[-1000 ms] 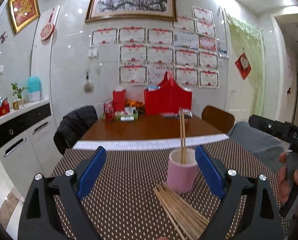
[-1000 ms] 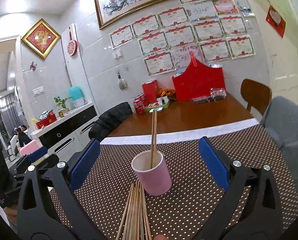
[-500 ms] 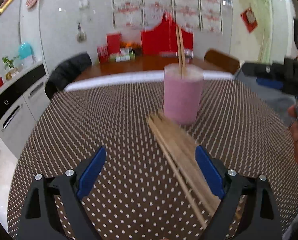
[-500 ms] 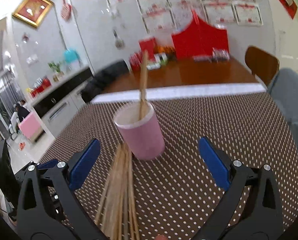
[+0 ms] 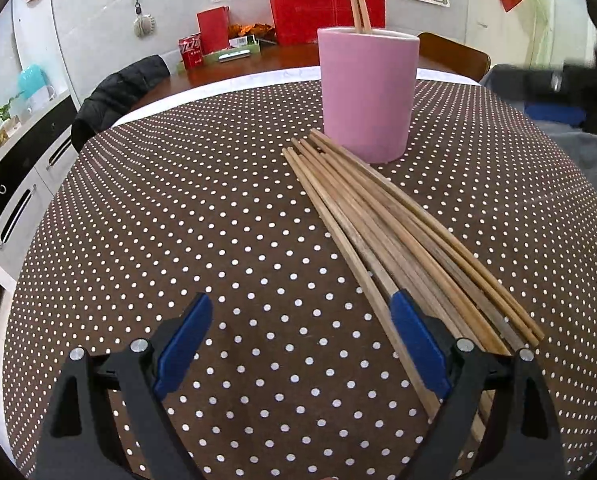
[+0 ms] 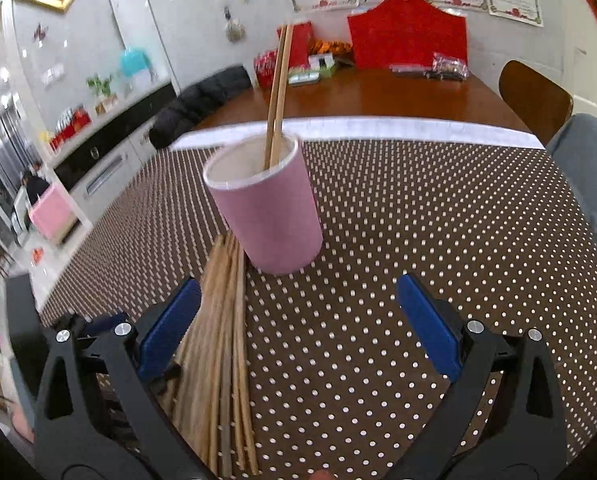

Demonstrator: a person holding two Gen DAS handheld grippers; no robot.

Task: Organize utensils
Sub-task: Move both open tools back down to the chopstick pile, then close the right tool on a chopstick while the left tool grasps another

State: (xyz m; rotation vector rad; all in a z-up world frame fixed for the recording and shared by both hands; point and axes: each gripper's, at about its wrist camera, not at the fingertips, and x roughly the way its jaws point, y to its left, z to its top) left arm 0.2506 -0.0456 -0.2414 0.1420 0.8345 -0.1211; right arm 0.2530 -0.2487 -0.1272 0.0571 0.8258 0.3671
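Note:
A pink cup [image 5: 365, 94] [image 6: 267, 210] stands upright on the brown polka-dot tablecloth [image 5: 202, 216] with two wooden chopsticks [image 6: 276, 98] leaning in it. Several loose chopsticks [image 5: 398, 236] [image 6: 222, 332] lie in a bundle in front of the cup. My left gripper [image 5: 302, 344] hangs open low over the cloth; its right pad sits over the bundle's near ends, and nothing is between the pads. My right gripper [image 6: 298, 320] is open too, with the bundle running under its left finger and the cup just beyond. In the left wrist view the right gripper's black body [image 5: 578, 84] shows at the far right.
Beyond the cloth's white edge [image 6: 378, 126] is bare wooden table [image 6: 358, 96] with red boxes, a red bag [image 6: 408, 38] and snack packets at the wall. A black jacket hangs on a chair [image 5: 118, 92] at left. White cabinets [image 5: 14, 184] stand farther left.
Both grippers have dropped toward the table and tipped downward, so the cup and the loose chopsticks now loom larger and closer. Both grippers stayed open.

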